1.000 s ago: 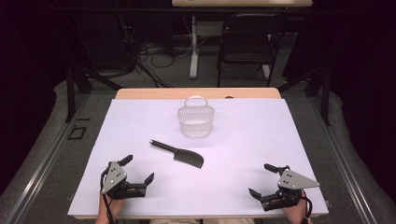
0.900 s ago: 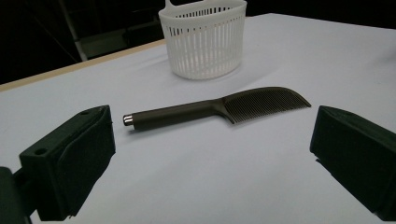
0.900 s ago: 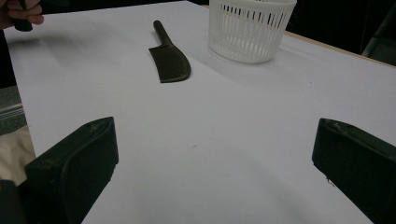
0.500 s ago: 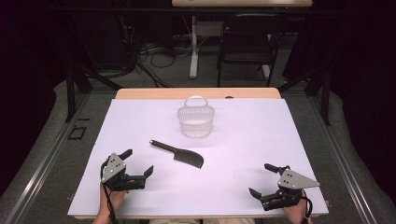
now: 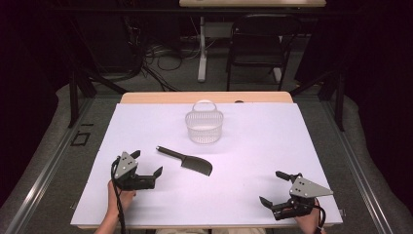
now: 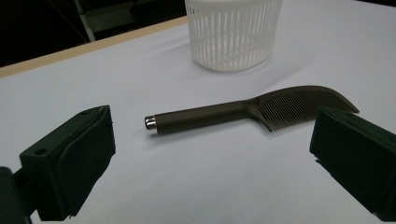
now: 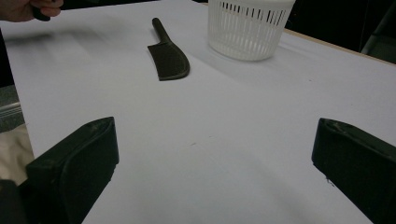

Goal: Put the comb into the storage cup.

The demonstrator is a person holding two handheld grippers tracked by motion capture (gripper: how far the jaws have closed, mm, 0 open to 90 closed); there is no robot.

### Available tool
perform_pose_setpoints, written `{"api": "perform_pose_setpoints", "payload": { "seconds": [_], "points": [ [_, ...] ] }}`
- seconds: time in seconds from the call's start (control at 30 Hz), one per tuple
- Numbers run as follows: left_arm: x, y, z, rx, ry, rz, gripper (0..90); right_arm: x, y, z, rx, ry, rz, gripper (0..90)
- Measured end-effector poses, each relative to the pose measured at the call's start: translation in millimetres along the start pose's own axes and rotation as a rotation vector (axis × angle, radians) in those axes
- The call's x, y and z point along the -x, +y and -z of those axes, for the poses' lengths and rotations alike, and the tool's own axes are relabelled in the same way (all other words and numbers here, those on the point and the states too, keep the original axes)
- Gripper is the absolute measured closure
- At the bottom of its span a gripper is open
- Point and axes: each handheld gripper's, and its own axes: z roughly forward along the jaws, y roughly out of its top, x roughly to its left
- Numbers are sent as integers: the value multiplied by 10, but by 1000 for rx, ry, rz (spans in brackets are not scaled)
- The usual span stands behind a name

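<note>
White table covering [image 5: 253,146] held a dark comb [image 5: 185,160] lying near the basket [image 5: 204,127], and the left gripper [image 5: 146,164], jaws apart, faced its handle, an approach apparently needing closer alignment.

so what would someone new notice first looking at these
Likely the dark comb lying flat mid-table on the white sheet, handle toward the left gripper, whose jaws stand open facing it. Just beyond it stands a white slatted basket, and the right gripper rests open near the table's front right corner.
</note>
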Motion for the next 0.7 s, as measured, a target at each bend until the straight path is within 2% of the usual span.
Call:
{"api": "perform_pose_setpoints", "payload": {
  "seconds": [0.33, 0.5, 0.7],
  "points": [
    [-47, 44, -140, -58, 8, -6, 3, 8, -11, -11, 0, 5, -7, 3],
    [-82, 84, -235, -107, 10, -9, 3, 15, -14, -10, -4, 6, -5, 3],
    [-118, 113, -284, -127, 19, -4, 3, 20, -17, -7, -6, 6, -7, 3]
  ]
}}
